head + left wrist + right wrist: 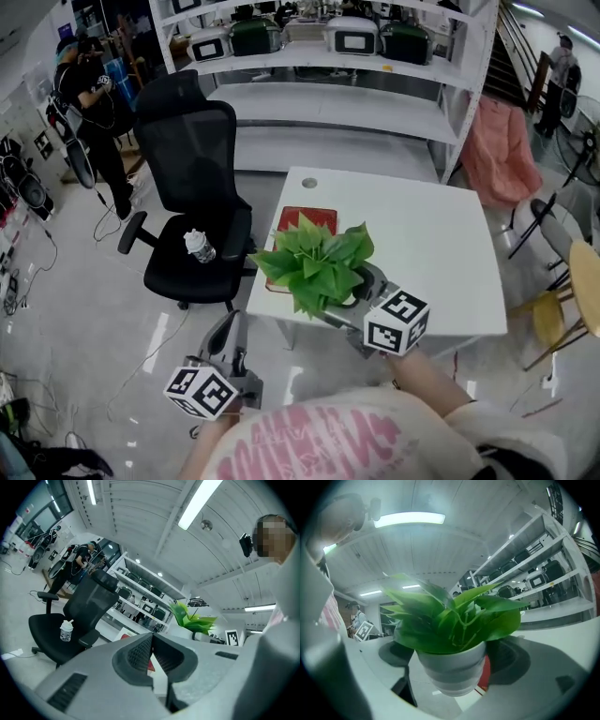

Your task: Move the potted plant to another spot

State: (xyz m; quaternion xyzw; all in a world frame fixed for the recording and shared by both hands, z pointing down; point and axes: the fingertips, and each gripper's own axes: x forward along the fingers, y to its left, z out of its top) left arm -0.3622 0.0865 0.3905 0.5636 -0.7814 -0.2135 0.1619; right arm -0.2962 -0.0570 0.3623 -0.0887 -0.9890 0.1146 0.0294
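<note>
The potted plant (317,262) has broad green leaves in a small white pot (452,670). My right gripper (352,292) is shut on the pot and holds it upright in the air over the front left edge of the white table (431,244). In the right gripper view the pot fills the space between the jaws, with its base clear of the table. Down at the lower left, off the table, my left gripper (228,339) is shut with nothing in it; its jaws meet in the left gripper view (152,641). The plant (190,618) shows there at the right.
A red book (298,221) lies on the table behind the plant. A black office chair (192,216) with a bottle (199,247) on its seat stands left of the table. White shelving (328,56) runs along the back. A person (94,103) stands far left; a yellow chair (577,291) is at the right.
</note>
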